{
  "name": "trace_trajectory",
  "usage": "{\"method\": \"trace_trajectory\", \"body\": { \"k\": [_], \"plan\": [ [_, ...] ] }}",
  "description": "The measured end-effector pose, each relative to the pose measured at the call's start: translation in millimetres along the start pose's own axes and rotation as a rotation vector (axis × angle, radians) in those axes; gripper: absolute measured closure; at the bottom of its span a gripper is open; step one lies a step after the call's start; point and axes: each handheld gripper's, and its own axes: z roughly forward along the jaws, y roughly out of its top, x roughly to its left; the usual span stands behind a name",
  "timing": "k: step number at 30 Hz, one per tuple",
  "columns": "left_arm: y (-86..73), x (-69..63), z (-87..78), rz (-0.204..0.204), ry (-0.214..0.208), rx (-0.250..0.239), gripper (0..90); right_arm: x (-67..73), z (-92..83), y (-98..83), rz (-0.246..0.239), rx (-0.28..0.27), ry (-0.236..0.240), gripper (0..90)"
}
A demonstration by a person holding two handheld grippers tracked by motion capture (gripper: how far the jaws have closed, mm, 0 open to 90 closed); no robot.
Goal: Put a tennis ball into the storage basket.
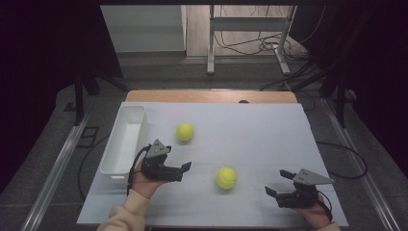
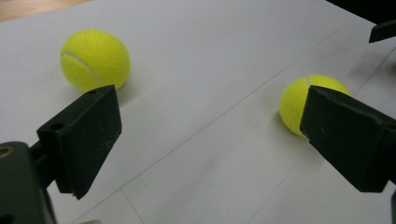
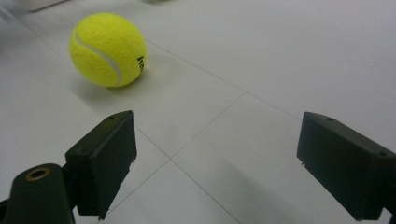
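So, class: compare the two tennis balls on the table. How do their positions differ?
The far ball lies farther up the white table, nearer the white bin; the near ball lies between the left gripper and the right gripper. Both are yellow-green, ungripped and resting on the surface.

Support surface: a table [image 1: 211, 96] with a wooden top, visible as a strip along the far edge, covered by a white board [image 1: 269, 139] marked with faint seams. Lying directly on the board: two yellow tennis balls, far ball [image 1: 184, 132] and near ball [image 1: 226, 177], well apart; a white rectangular bin [image 1: 124, 144] at the left edge.
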Motion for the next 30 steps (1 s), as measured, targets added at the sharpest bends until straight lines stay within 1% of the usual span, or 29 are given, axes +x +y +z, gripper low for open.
{"method": "trace_trajectory", "body": {
  "k": [2, 5, 10, 12, 13, 17, 22, 26, 30],
  "plan": [
    [3.9, 0.0, 1.7, -0.006, -0.005, 0.004, 6.3, -0.5, 0.5, -0.3, 0.000, 0.005, -0.001, 12.5],
    [7.3, -0.7, 3.0, 0.002, -0.004, 0.004, 6.3, -1.1, 0.9, -0.3, 0.013, 0.001, 0.005, 12.5],
    [11.2, 1.3, 5.0, 0.003, -0.001, 0.009, 6.2, -0.7, 1.7, -0.7, 0.009, 0.009, 0.005, 12.5],
    [14.4, 2.0, 5.9, -0.010, -0.005, 0.004, 6.2, -1.1, 1.9, -0.8, 0.016, 0.009, 0.007, 12.5],
    [14.4, 2.0, 5.9, -0.010, -0.005, 0.004, 6.2, -1.1, 1.9, -0.8, 0.016, 0.009, 0.007, 12.5],
    [20.7, 1.8, 8.8, 0.001, -0.007, 0.003, 6.2, -1.3, 3.2, -1.0, 0.019, 0.017, 0.004, 12.5],
    [24.9, 6.5, 12.0, -0.004, -0.002, 0.010, 6.2, -1.0, 3.0, -1.3, 0.014, 0.019, -0.002, 12.5],
    [28.2, 12.4, 14.5, -0.020, 0.000, 0.013, 6.3, -1.6, 3.5, -1.5, 0.015, 0.024, -0.005, 12.5],
    [30.3, 15.6, 17.4, -0.026, 0.005, 0.019, 6.2, -1.3, 3.8, -1.6, 0.014, 0.025, -0.004, 12.6]
  ]
}}
